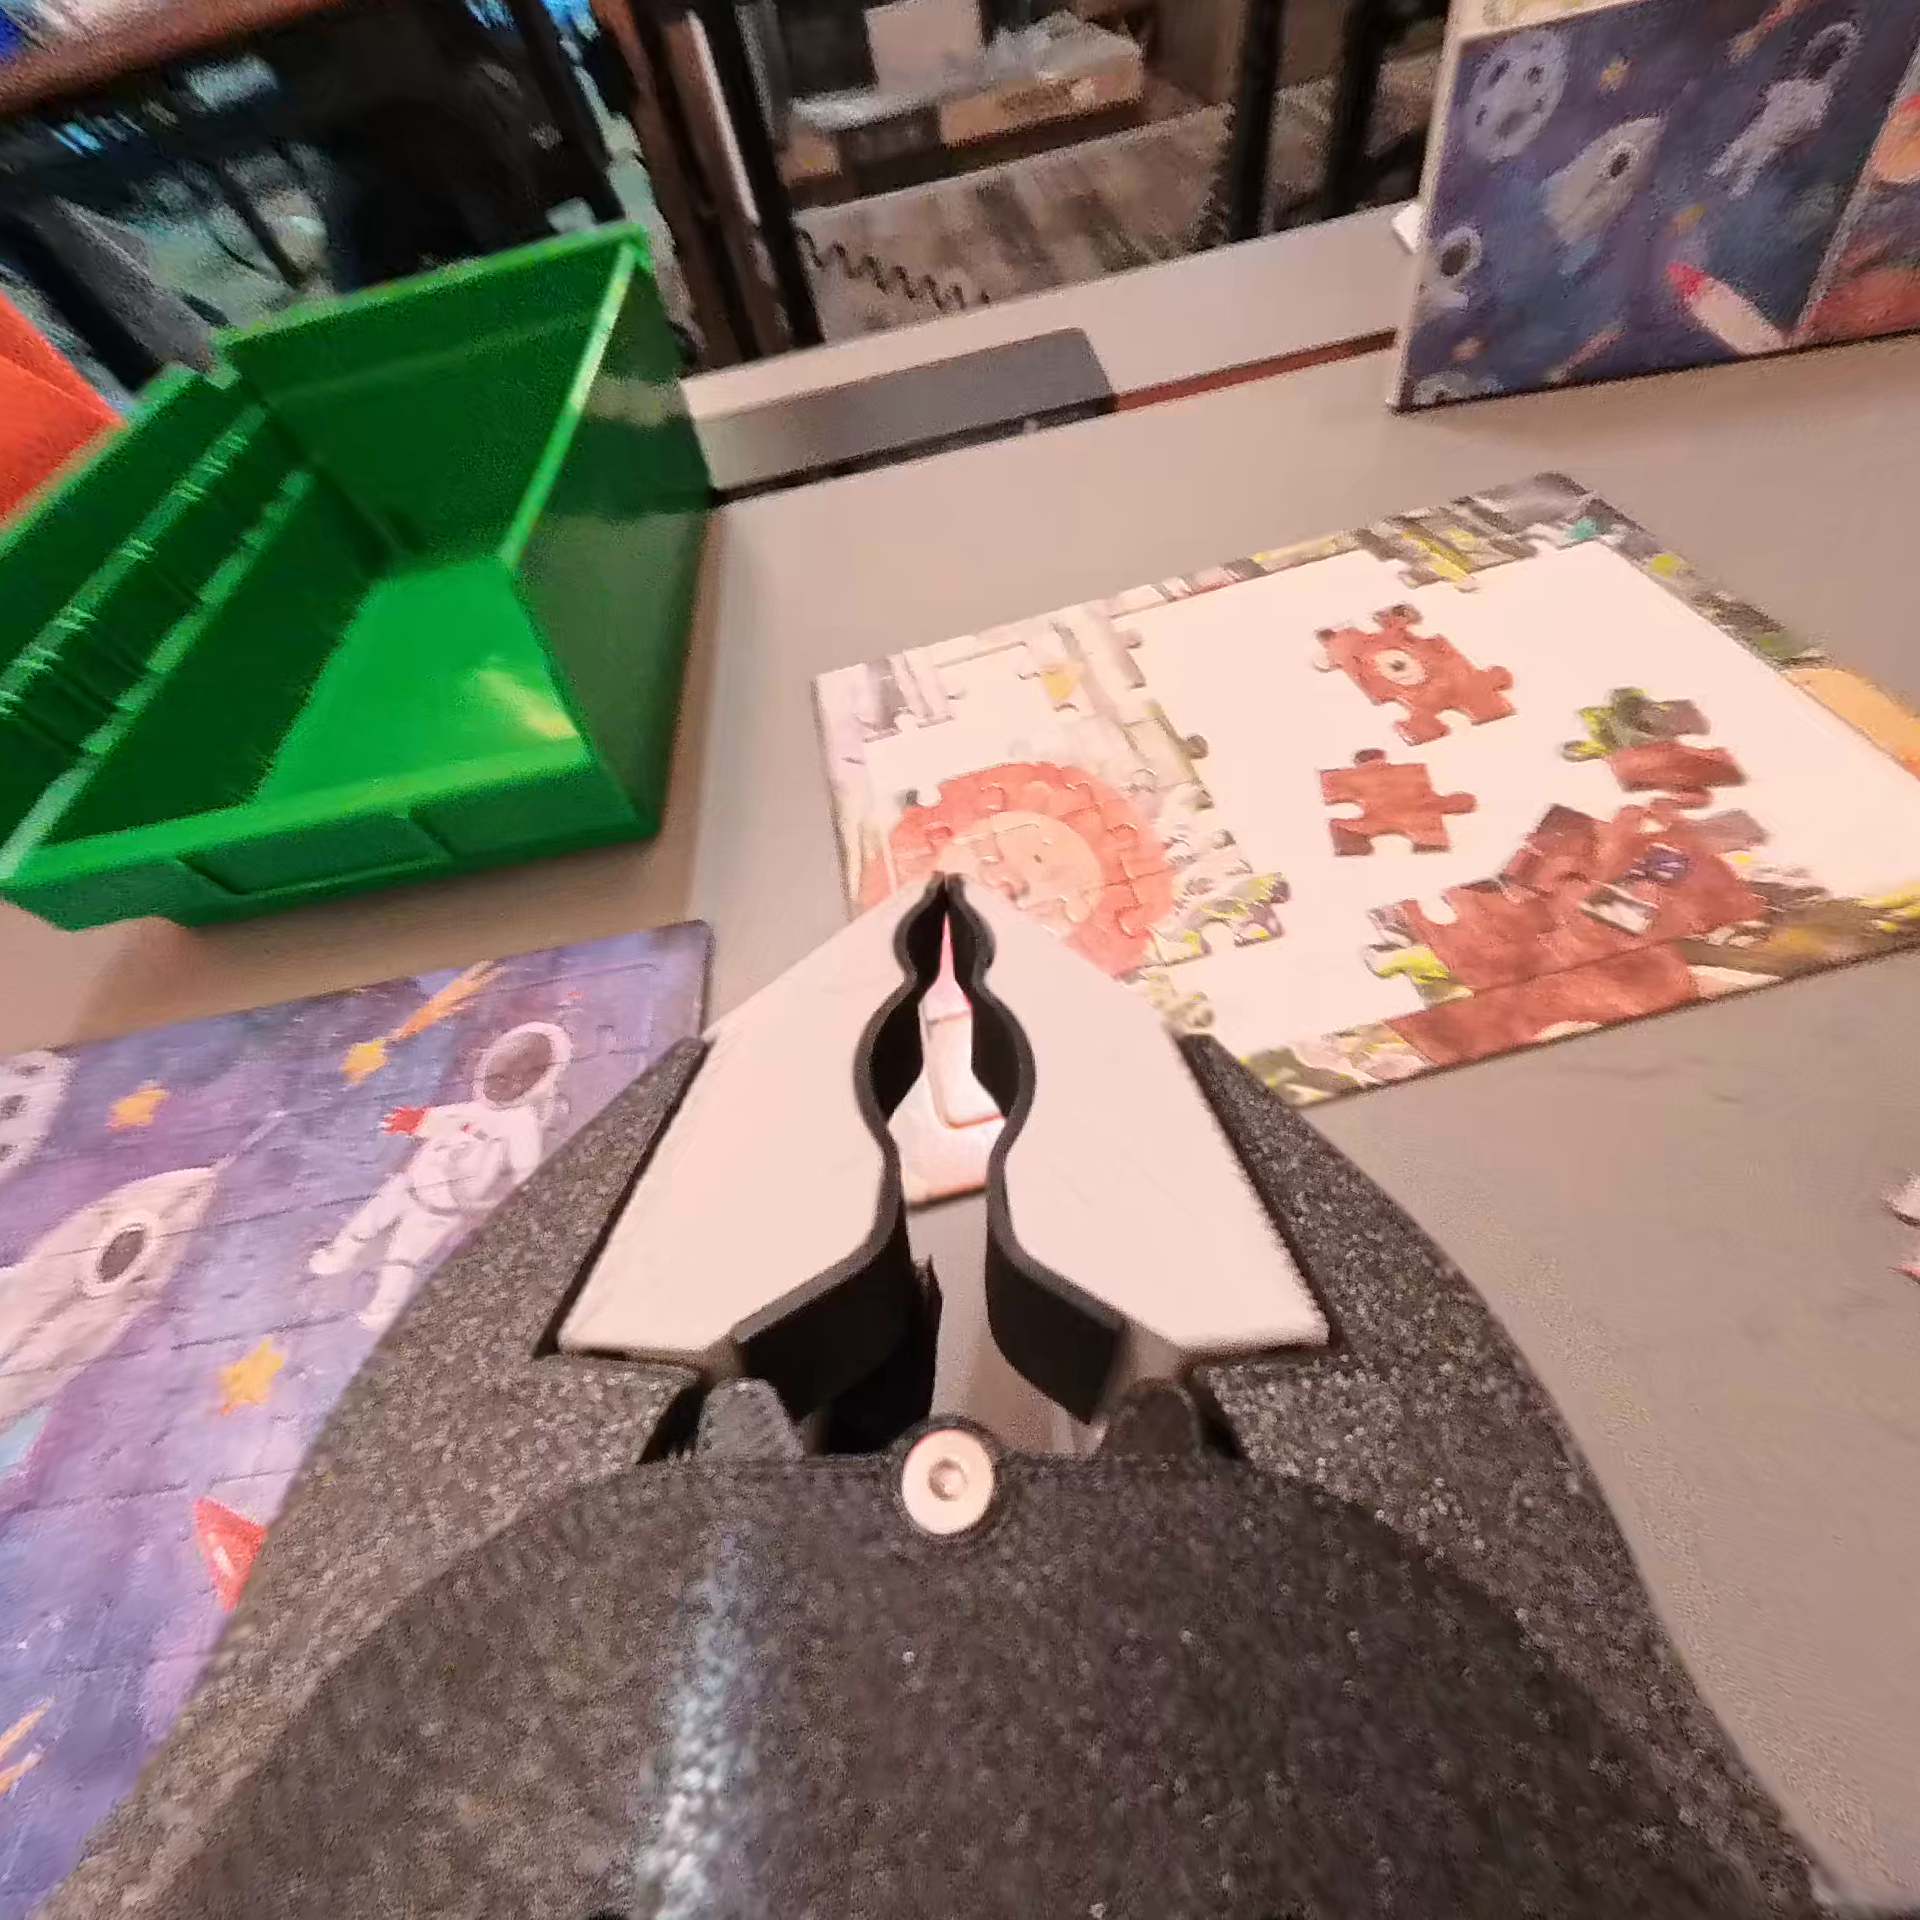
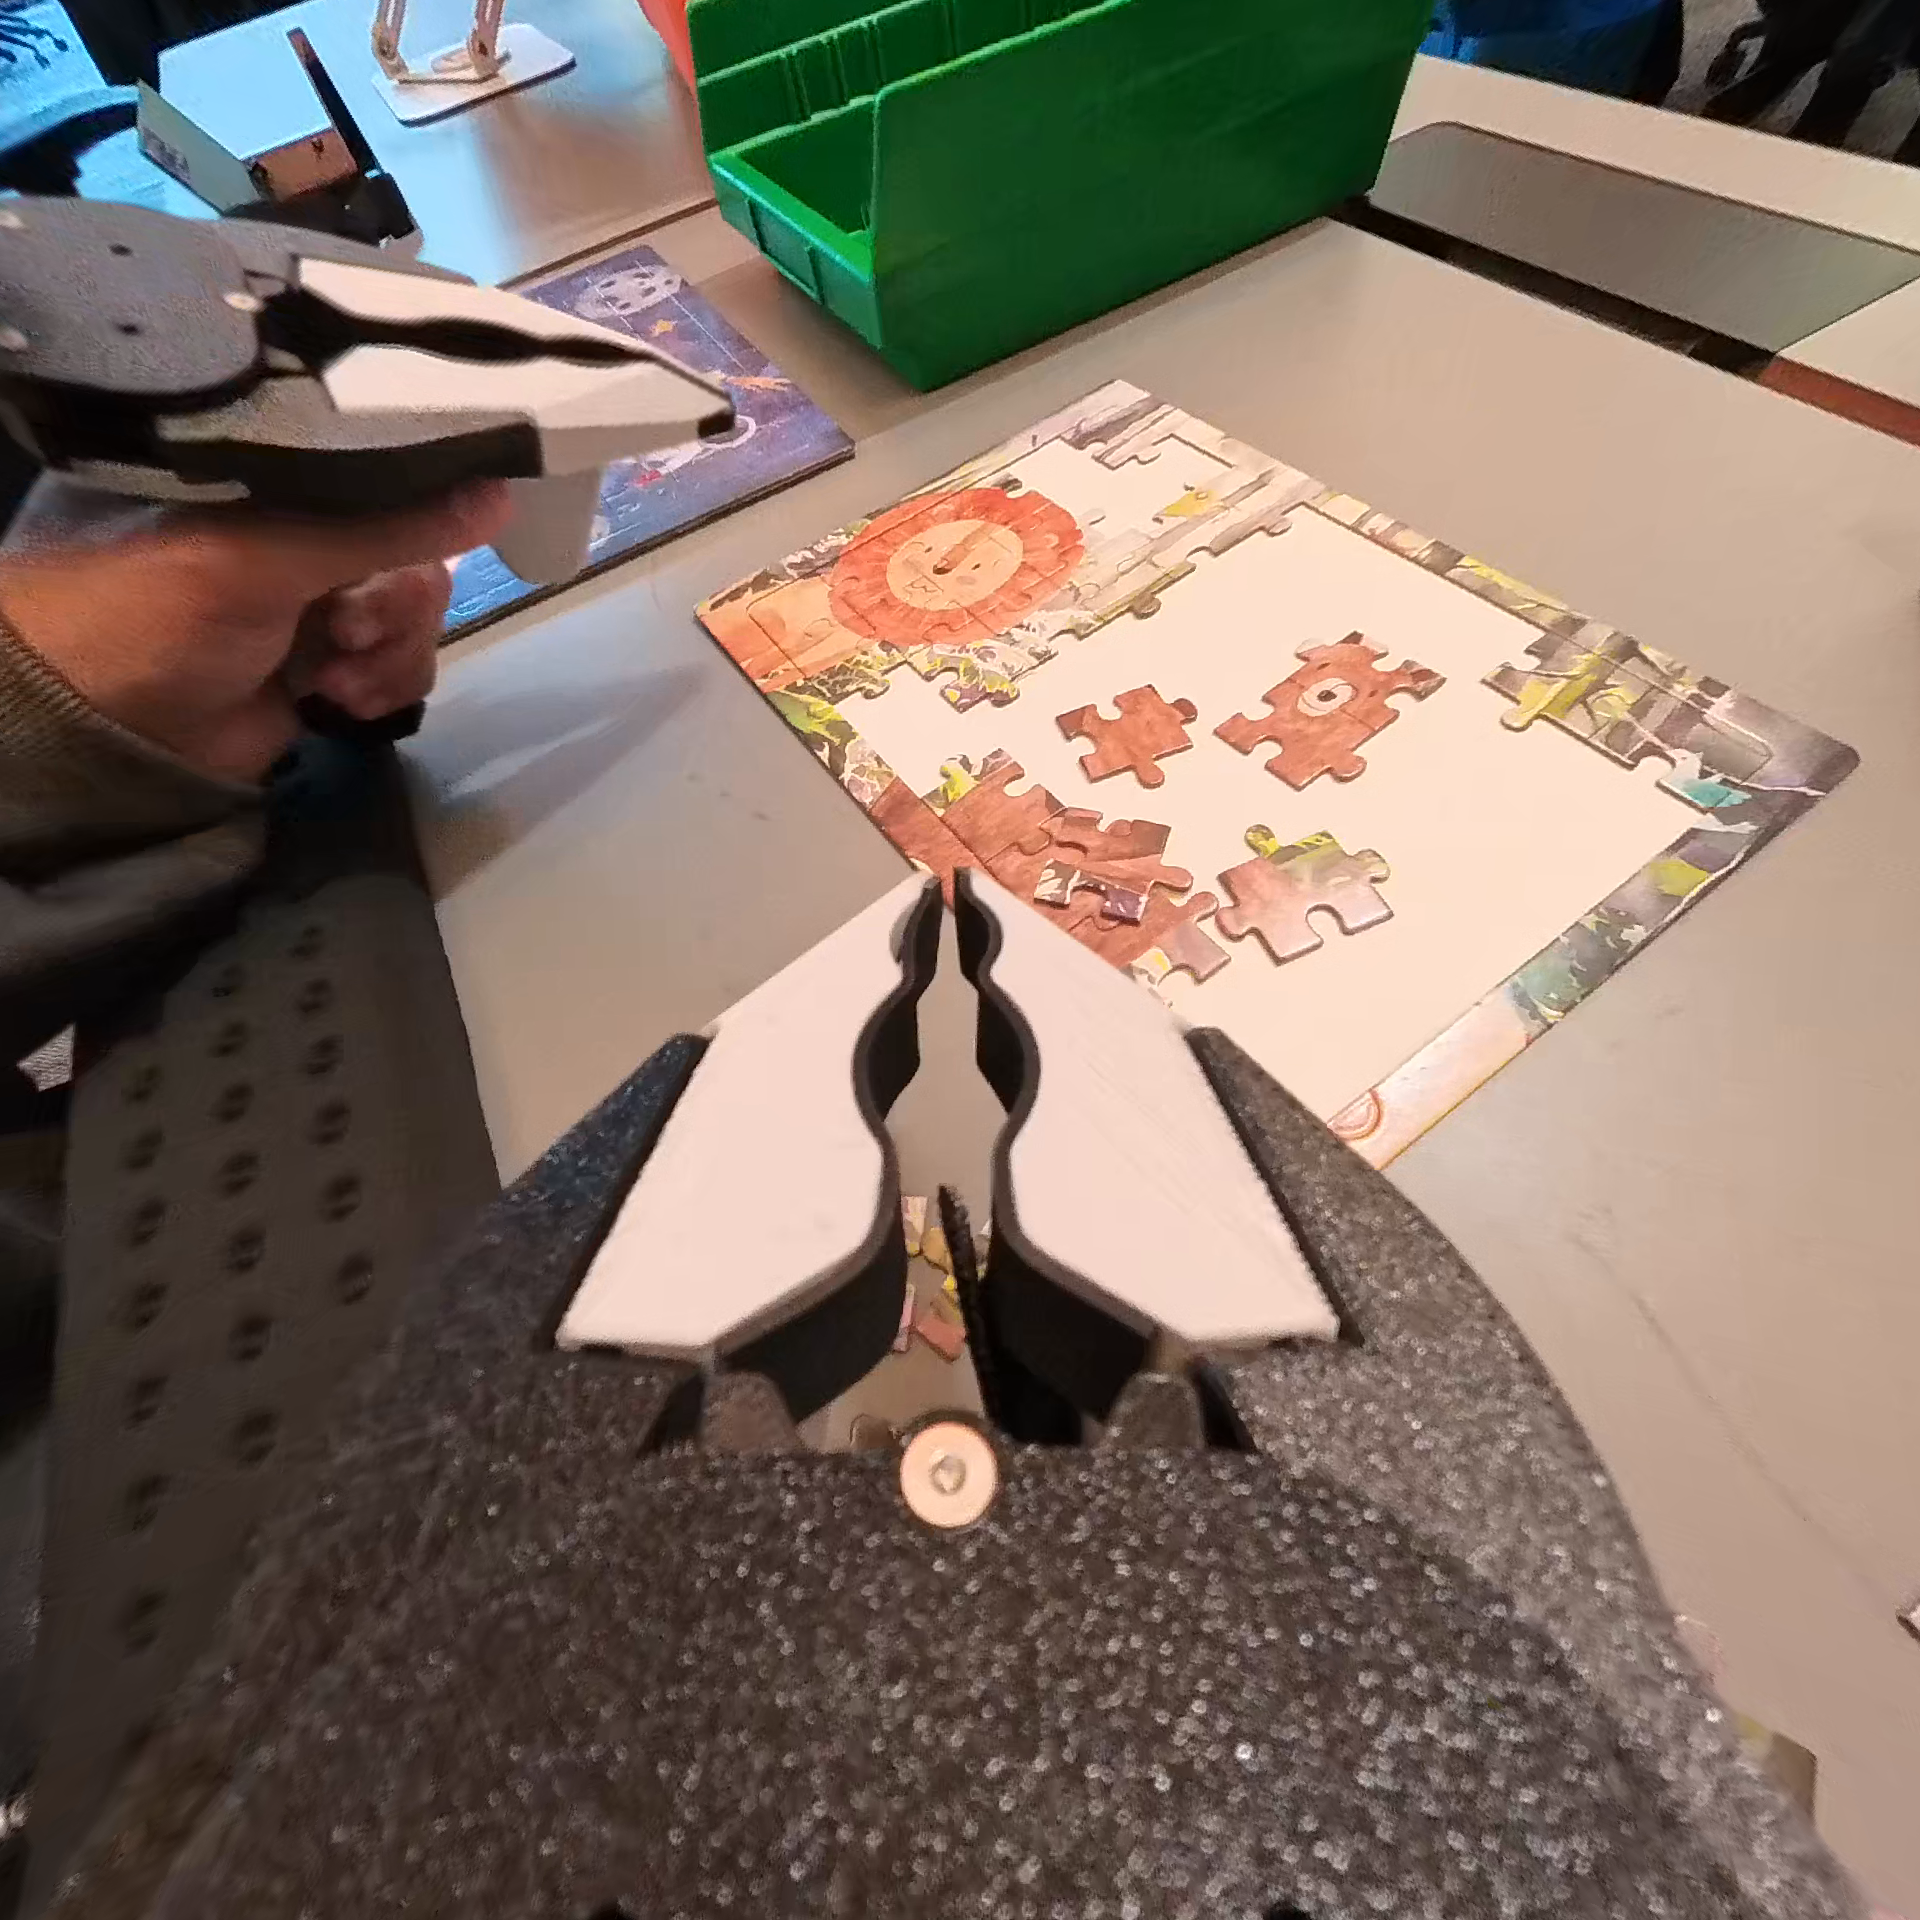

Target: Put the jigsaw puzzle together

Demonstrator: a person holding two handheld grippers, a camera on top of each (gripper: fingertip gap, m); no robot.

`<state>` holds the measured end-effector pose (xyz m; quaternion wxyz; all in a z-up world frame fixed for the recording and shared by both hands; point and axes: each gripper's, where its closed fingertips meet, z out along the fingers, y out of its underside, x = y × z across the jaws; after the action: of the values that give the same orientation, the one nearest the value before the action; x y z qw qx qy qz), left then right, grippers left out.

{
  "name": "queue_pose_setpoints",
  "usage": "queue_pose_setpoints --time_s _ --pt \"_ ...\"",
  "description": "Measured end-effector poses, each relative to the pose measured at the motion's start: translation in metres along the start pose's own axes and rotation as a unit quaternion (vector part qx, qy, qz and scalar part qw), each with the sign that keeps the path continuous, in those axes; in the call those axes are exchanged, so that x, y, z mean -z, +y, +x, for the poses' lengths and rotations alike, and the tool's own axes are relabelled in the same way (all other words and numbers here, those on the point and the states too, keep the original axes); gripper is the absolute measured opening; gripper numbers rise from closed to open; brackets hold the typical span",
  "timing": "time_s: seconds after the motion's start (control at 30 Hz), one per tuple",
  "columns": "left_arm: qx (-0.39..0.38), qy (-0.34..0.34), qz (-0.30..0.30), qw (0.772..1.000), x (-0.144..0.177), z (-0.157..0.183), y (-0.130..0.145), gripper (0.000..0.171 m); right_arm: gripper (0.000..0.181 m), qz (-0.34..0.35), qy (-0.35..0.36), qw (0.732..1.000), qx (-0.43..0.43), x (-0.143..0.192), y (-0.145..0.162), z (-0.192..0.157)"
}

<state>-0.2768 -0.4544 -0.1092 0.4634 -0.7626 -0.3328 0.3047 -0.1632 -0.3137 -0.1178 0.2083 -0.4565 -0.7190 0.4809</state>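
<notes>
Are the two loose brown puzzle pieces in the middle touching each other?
Apart. The right wrist view shows white board between the plain brown piece and the brown eye piece.

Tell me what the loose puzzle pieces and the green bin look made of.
The loose pieces, like the brown one, look like printed cardboard: flat, thin, matte, with die-cut tabs. Wood can't be ruled out. The green bin looks like moulded plastic: uniform colour, a slight sheen and thin ribbed divider slots.

I see a matte grey tabletop (image 1: pixel 1558 1299), a second pale tabletop (image 2: pixel 582 177) beyond, and dark metal shelving (image 1: pixel 987 156) behind.
</notes>
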Motion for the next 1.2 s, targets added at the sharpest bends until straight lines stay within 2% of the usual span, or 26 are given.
queue_pose_setpoints --time_s 0.1,0.27,0.67,0.9,0.93,1.0,1.07,1.13,1.2 --pt "0.016 0.002 0.024 1.000 -0.003 -0.002 -0.004 0.000 0.002 -0.001 0.009 1.000 -0.001 0.000 0.001 0.003" --pt "0.058 0.045 -0.009 0.997 -0.011 0.003 0.011 0.000 0.002 -0.006 0.011 1.000 -0.013 -0.001 0.003 0.007" --pt "0.038 0.057 -0.009 0.998 -0.011 0.012 0.012 0.000 0.002 -0.030 0.015 0.999 -0.013 -0.007 0.012 0.009" --pt "0.032 0.053 -0.011 0.998 -0.013 0.012 0.012 0.000 0.006 -0.040 0.022 0.999 0.018 -0.005 0.012 0.007" --pt "0.034 0.052 -0.010 0.998 -0.013 0.012 0.012 0.000 0.006 -0.040 0.023 0.999 0.019 0.006 0.008 0.013" --pt "0.039 0.052 -0.008 0.998 -0.012 0.010 0.012 0.000 0.018 -0.054 0.043 0.998 0.010 0.048 0.004 0.043" --pt "0.046 0.056 -0.007 0.997 -0.012 0.010 0.011 0.000 0.021 -0.108 0.084 0.991 0.002 0.110 0.021 0.084" --pt "0.050 0.055 -0.005 0.997 -0.012 0.009 0.011 0.000 0.029 -0.141 0.178 0.974 -0.009 0.179 0.041 0.128" --pt "0.050 0.059 -0.010 0.997 -0.013 0.011 0.012 0.000 0.033 -0.190 0.228 0.953 -0.052 0.235 0.074 0.148"
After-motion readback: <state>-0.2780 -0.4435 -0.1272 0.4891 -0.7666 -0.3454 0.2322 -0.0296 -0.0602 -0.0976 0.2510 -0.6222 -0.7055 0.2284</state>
